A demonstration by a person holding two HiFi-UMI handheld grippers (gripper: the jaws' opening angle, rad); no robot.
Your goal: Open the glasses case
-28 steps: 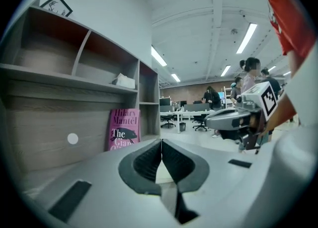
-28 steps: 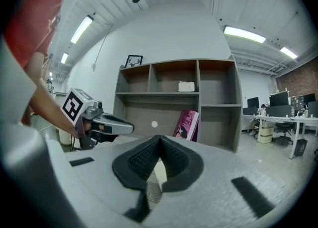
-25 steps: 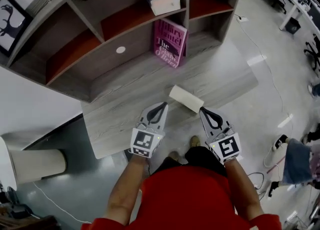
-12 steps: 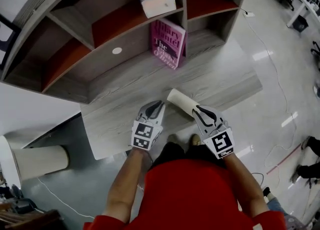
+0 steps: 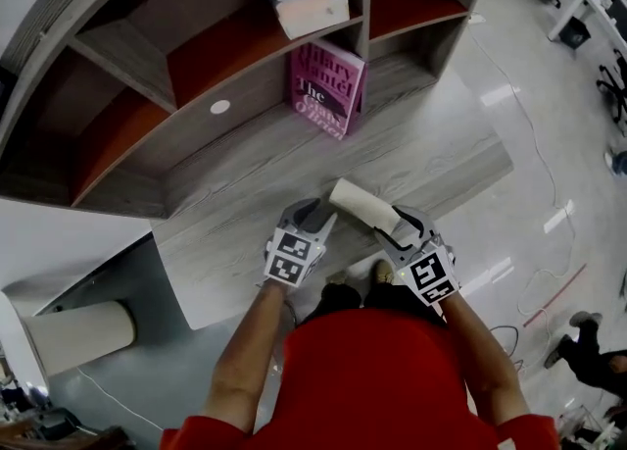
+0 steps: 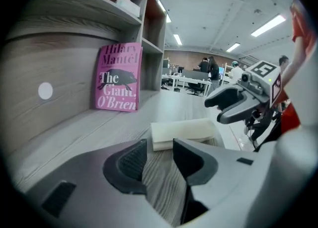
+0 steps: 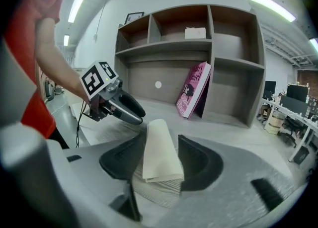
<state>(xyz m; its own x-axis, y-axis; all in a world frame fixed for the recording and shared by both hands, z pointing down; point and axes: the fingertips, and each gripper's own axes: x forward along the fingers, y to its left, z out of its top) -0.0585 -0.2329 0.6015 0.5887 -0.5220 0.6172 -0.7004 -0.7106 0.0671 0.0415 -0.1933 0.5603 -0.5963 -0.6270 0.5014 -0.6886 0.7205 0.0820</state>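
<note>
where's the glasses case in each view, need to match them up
Head view: the glasses case lies just below centre, near the desk's front edge.
Left gripper view: the case is low centre, lying crosswise.
Right gripper view: the case is bottom centre, seen end-on.
Shared landmark: the pink book leaning in the shelf unit, beyond the case in all three views.

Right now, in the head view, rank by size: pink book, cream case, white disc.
Largest: the pink paperback book.
Then: the cream oblong glasses case.
Smallest: the round white disc.
</note>
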